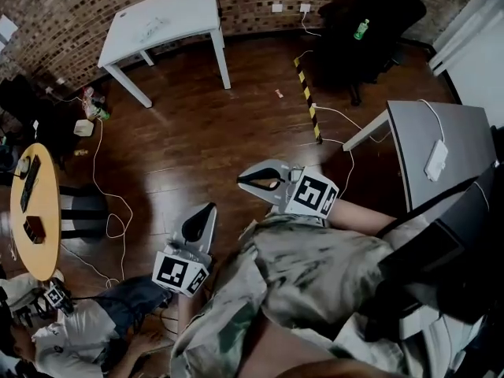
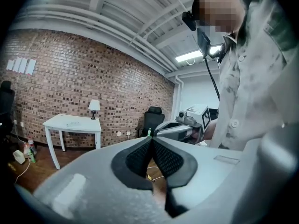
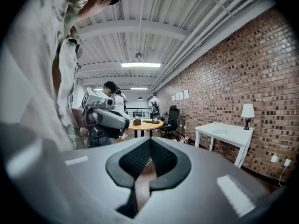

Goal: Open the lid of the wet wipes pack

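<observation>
Closest to the head camera was the person's own blotchy patterned shirt (image 1: 315, 266), filling the bottom middle of the frame. Just above it sat both tools. The left gripper (image 1: 209, 209) was at lower centre-left and the right gripper (image 1: 242, 179) was near the middle, the two well apart. Each gripper's own view showed its black pads pressed tip to tip with nothing between them, so both were closed and empty, held over bare wooden floor (image 1: 205, 124).

As for the wet wipes pack, I honestly couldn't tell. The only candidate was a small flat pale thing (image 1: 150, 28) on the white table (image 1: 169, 18) in the upper left, against the brick wall (image 1: 71, 14), and it was too small to make out. A little lamp (image 2: 94, 107) stood on that table too.

Other stuff:
- a round wooden table (image 1: 35, 211) at the left edge
- a black office chair (image 1: 370, 22) in the upper right, with a green bottle (image 1: 361, 29) on it
- a yellow-and-black striped strip (image 1: 307, 93) on the floor
- a grey table (image 1: 441, 132) on the right, with a white block on a cable (image 1: 435, 160)
- another person (image 1: 79, 333) sitting at the lower left

Readable writing: only the black-and-white square markers on the gripper cubes. The pale sheets (image 2: 21, 65) on the brick wall were too small to read.
</observation>
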The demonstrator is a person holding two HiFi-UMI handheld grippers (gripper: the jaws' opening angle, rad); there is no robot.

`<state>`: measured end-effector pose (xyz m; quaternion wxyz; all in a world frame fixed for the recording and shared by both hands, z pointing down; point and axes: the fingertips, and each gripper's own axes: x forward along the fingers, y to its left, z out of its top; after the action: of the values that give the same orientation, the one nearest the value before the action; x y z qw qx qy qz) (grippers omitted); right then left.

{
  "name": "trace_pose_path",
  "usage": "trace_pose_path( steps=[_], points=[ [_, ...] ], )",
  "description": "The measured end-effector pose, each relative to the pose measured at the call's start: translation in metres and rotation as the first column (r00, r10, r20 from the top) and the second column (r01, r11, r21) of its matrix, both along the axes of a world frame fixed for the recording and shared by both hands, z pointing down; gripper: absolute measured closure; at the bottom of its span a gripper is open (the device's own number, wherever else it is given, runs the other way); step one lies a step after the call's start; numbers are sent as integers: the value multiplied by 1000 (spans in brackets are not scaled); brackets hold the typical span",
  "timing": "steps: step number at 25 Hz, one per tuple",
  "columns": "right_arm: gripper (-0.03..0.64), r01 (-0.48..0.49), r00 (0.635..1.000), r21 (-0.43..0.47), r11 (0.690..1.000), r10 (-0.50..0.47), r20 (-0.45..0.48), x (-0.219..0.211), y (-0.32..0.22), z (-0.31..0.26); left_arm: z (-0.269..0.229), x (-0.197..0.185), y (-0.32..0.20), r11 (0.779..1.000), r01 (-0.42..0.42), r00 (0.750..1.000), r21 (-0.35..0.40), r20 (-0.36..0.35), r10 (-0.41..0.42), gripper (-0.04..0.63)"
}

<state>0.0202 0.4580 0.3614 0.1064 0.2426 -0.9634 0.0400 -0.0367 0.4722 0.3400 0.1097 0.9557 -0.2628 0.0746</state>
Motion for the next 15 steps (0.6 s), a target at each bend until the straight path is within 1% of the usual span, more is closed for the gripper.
trace_pose_path(
  steps=[7, 15],
  points=[
    [612, 2, 1000, 10, 1000, -2, -4, -14, 19, -4, 0, -13, 16, 1000, -1, 1000, 11, 3, 1, 594],
    [612, 7, 1000, 12, 1000, -7, -12, -23, 26, -8, 4, -22, 22, 1000, 5, 1000, 8, 2, -5, 594]
  ],
)
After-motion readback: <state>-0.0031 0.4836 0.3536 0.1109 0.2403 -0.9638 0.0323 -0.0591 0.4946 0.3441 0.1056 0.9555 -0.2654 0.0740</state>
